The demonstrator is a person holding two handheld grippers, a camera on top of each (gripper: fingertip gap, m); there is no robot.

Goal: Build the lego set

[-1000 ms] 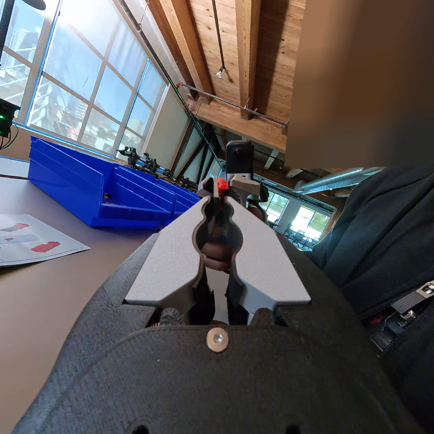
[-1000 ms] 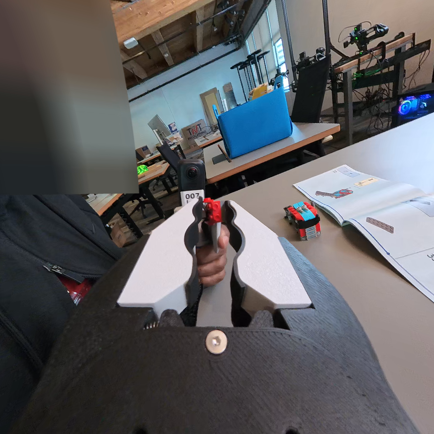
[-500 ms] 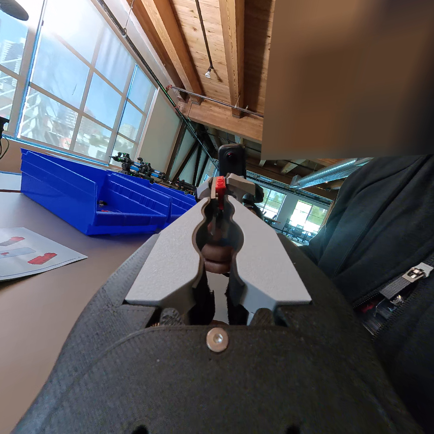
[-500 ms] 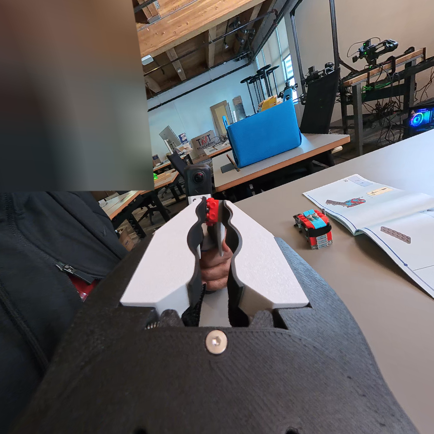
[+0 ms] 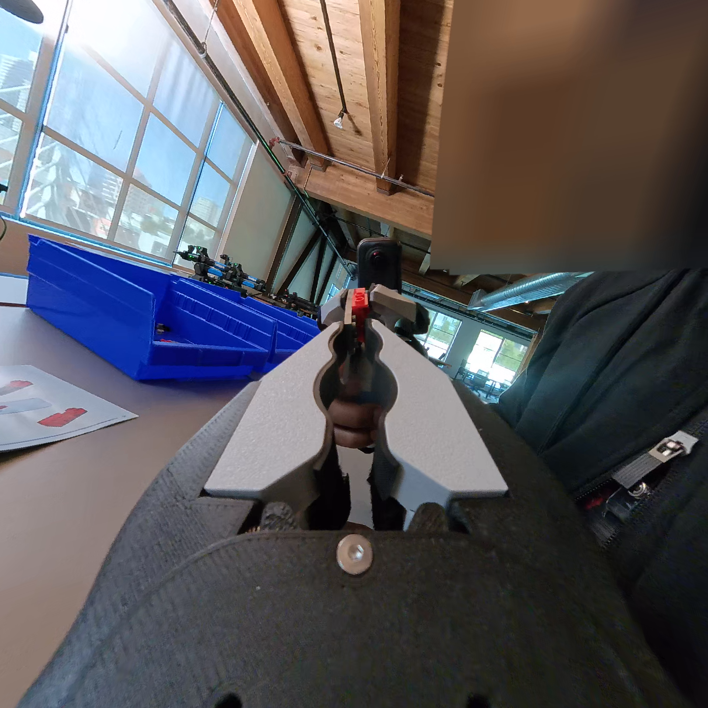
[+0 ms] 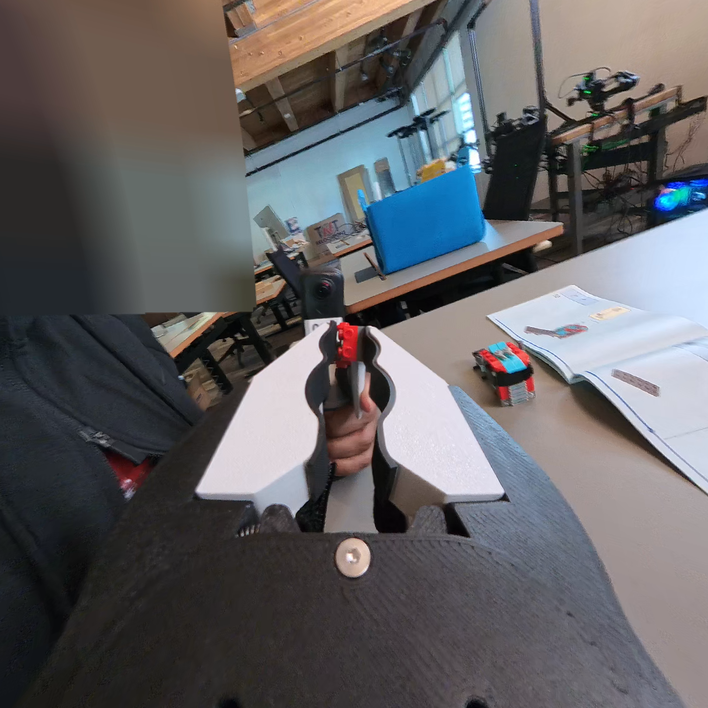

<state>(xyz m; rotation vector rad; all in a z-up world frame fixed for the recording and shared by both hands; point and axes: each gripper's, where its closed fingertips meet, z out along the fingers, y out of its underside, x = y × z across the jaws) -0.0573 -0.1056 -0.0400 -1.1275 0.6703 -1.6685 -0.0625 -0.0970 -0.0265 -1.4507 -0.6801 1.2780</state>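
While the two grippers met tip to tip above the table, the right gripper [image 6: 350, 344] was clamped on a small red lego piece [image 6: 346, 345], whose studs showed at the very tips of the fingers. In the left wrist view the left gripper [image 5: 356, 329] was closed to a narrow slot at its tips, with a thin grey and red part [image 5: 355, 325] in that slot; whether this part and the red lego piece were already joined could not be told.

The step in hand appeared to be mating the two parts in the air. To do it well, the studs should have faced squarely into the underside of the mating part — any tilt would let the piece pivot between the fingers rather than seat. Pressure should have run straight along the line of the two grippers, with both grips kept firm.

Farther out, the partly built lego model [image 6: 505, 373] — red, light blue and black — stood on the grey table [image 6: 574, 498], well to the right and apart from both grippers. Just beyond it lay the open instruction booklet [image 6: 628, 356]. In the left wrist view, blue parts bins [image 5: 153, 325] stood at the far left, with a loose instruction sheet [image 5: 49, 406] near them.
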